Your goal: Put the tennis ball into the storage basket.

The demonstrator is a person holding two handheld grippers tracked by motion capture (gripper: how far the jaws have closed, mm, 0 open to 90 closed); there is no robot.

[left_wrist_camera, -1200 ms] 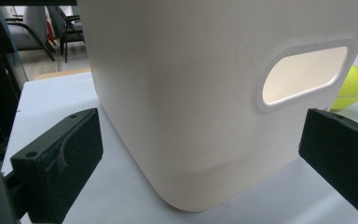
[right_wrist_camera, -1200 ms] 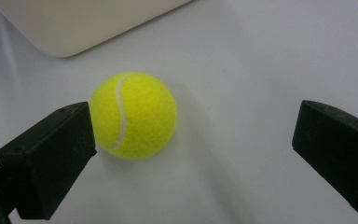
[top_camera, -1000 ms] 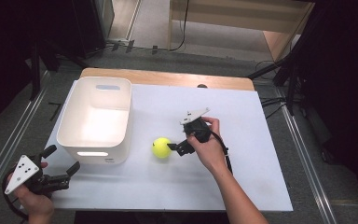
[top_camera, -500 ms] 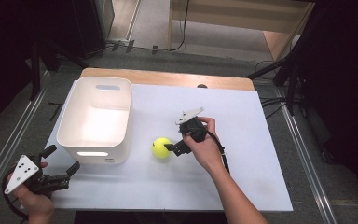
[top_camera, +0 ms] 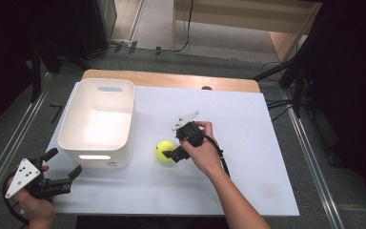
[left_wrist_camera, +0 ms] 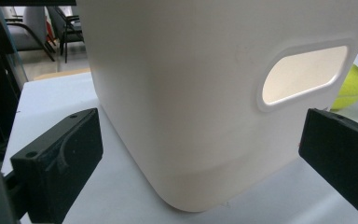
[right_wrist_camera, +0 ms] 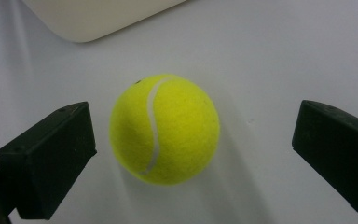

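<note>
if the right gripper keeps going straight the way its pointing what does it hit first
Most likely the tennis ball: it lies on the table between the open jaws of the right gripper, with nothing in front of it. How far off is unclear.

Tennis ball [right_wrist_camera: 164, 129] glowing yellow-green, pale curved seam line running across it. Bin [top_camera: 97, 123] showing plain cream-white. Table top [top_camera: 248, 143] looking flat white, wooden strip edging far side. Gripper jaws showing matte black.
</note>
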